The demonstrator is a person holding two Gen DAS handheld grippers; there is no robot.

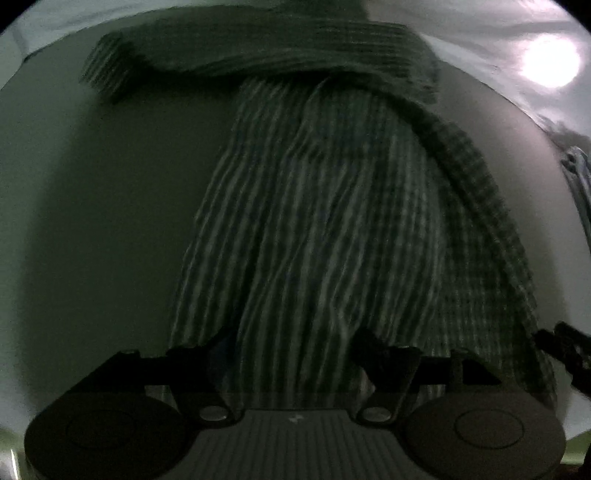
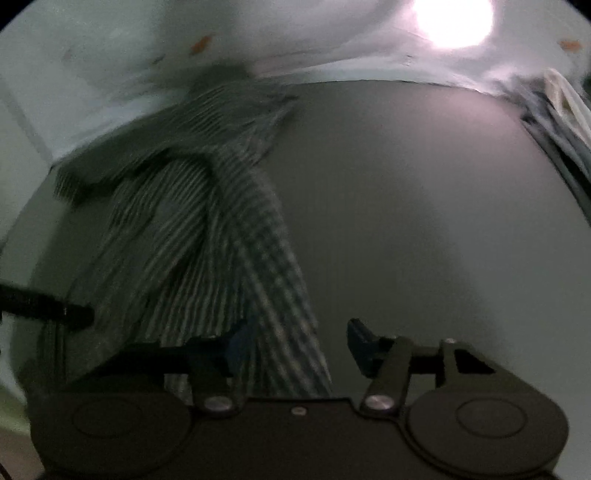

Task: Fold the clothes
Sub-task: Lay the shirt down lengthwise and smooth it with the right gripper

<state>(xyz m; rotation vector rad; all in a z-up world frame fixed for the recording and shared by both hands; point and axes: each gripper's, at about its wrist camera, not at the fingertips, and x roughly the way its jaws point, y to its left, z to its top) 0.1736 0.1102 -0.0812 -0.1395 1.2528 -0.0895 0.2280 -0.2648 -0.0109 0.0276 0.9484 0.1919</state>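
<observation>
A green-and-white striped garment (image 1: pixel 314 221) lies lengthwise on a grey table (image 1: pixel 92 203), with a folded band of it across the far end. My left gripper (image 1: pixel 291 347) hovers over the near end, its jaws apart; cloth lies between the fingers, and neither pad visibly presses it. In the right wrist view the same garment (image 2: pixel 184 229) runs along the left. My right gripper (image 2: pixel 299 336) stands open over its near right edge, its right finger (image 2: pixel 360 334) clear of the cloth above bare table (image 2: pixel 406 221). Each gripper shows at the edge of the other's view.
More clothes (image 2: pixel 554 110) are heaped at the table's far right edge, also seen as a bundle (image 1: pixel 576 173) in the left wrist view. Beyond the table's curved far edge is a pale floor with a bright glare (image 2: pixel 454 18). Bare tabletop lies on both sides of the garment.
</observation>
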